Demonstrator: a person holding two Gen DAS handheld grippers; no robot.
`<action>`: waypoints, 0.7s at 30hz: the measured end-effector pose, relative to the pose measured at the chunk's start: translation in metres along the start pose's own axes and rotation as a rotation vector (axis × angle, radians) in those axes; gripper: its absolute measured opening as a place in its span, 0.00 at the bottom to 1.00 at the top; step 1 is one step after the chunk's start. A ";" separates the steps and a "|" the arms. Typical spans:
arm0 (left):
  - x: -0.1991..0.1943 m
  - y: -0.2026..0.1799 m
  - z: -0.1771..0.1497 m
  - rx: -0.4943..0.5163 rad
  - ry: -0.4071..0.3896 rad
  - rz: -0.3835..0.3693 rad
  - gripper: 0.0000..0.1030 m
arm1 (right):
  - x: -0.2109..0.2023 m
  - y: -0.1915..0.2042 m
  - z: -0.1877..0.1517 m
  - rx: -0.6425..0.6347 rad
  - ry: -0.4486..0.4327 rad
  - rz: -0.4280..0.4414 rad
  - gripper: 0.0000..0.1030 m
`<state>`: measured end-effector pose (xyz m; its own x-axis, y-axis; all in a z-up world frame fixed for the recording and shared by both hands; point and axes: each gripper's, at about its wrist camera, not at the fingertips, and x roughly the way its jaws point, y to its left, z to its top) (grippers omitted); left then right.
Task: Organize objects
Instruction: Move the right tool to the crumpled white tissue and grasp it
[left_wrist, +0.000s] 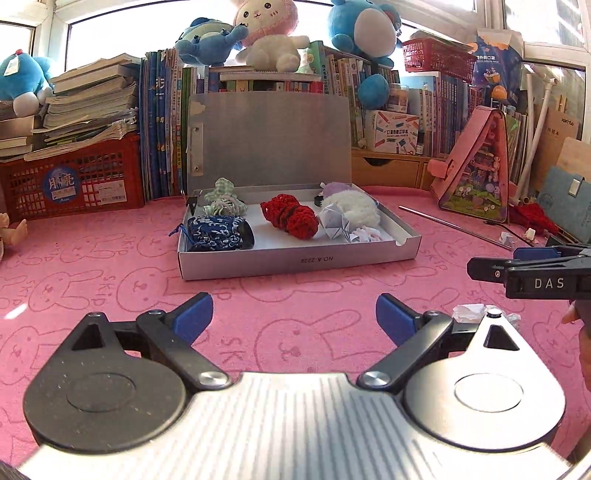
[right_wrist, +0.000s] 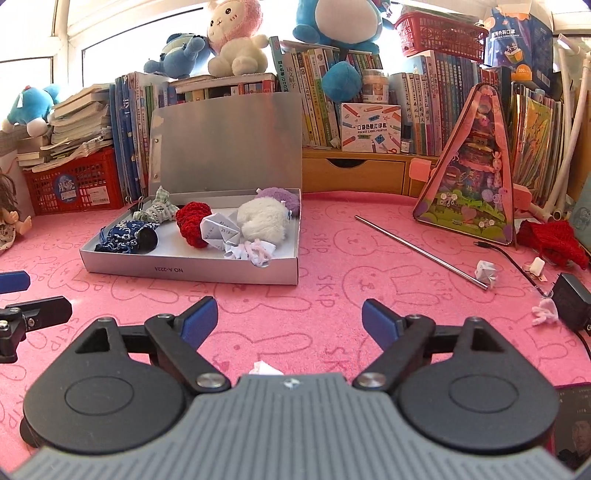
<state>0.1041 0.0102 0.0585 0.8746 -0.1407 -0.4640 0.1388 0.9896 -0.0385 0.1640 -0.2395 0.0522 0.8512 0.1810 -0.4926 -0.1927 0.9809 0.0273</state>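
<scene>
A shallow silver box (left_wrist: 295, 263) (right_wrist: 184, 271) with its lid raised sits on the pink mat. Inside lie a blue patterned pouch (left_wrist: 216, 233) (right_wrist: 123, 238), a red crocheted piece (left_wrist: 291, 216) (right_wrist: 192, 223), a white fluffy toy (left_wrist: 352, 210) (right_wrist: 264, 218), folded paper (left_wrist: 334, 223) (right_wrist: 218, 230) and a green checked cloth (left_wrist: 221, 201). My left gripper (left_wrist: 294, 319) is open over bare mat in front of the box. My right gripper (right_wrist: 290, 319) is open too, nothing between its fingers. A crumpled paper scrap (right_wrist: 263, 368) lies just below it.
A metal rod (right_wrist: 419, 251), a small paper ball (right_wrist: 485, 271), a white scrap (right_wrist: 545, 312), a black adapter (right_wrist: 572, 301) and red knitting (right_wrist: 552, 240) lie to the right. A pink triangular toy house (right_wrist: 471, 177), books, a red crate (left_wrist: 74, 181) and plush toys line the back.
</scene>
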 end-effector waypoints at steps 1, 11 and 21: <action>-0.004 -0.001 -0.005 -0.002 0.002 -0.002 0.94 | -0.002 0.001 -0.004 -0.003 0.002 -0.001 0.88; -0.034 -0.010 -0.052 0.000 0.047 -0.007 0.94 | -0.009 0.004 -0.036 -0.009 0.040 -0.021 0.88; -0.051 -0.018 -0.084 0.022 0.038 0.032 0.94 | 0.001 0.005 -0.048 0.012 0.077 -0.069 0.88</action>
<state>0.0181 0.0017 0.0087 0.8604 -0.1069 -0.4983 0.1211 0.9926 -0.0039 0.1399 -0.2381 0.0100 0.8223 0.1072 -0.5589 -0.1286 0.9917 0.0010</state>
